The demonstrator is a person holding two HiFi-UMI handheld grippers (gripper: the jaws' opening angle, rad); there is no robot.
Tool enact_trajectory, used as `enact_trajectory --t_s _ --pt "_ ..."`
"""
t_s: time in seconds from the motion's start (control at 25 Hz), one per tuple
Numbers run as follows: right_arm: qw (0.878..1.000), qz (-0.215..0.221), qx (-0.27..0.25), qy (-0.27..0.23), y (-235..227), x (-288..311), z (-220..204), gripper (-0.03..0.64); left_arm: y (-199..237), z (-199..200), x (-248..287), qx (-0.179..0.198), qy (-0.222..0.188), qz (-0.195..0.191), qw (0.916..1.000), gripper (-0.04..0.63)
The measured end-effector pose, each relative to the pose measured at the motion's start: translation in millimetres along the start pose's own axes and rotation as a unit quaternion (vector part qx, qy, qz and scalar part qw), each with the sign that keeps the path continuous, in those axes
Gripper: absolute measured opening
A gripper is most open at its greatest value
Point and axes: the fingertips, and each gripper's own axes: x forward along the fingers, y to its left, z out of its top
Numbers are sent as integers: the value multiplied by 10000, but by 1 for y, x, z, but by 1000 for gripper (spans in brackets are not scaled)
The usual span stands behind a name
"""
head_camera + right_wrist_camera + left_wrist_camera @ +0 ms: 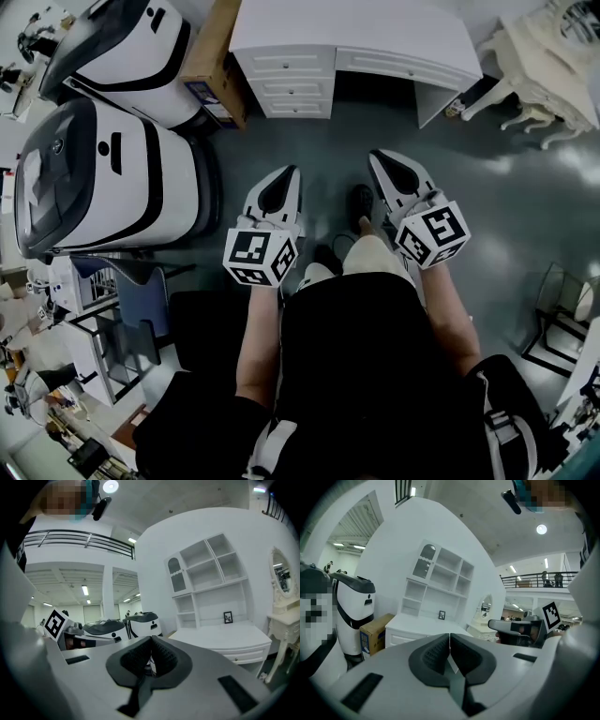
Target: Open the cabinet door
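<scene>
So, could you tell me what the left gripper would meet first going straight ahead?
The left gripper points at the white desk, so probably its drawer front first; nothing shows in between, though depth is unclear.

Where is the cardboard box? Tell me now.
Head view, upper left: the box stands between the desk and a white machine.
</scene>
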Motion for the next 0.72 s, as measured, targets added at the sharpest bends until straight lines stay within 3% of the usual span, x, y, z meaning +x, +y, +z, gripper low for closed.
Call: enact_trajectory --t_s 0.4,0.72 --pt "9987 508 44 71 -27 68 10 17 36 13 39 14 96 418 9991 23" --pt "9957 921 -34 -11 -79 122 52 17 50 58 104 108 -87 704 9974 23"
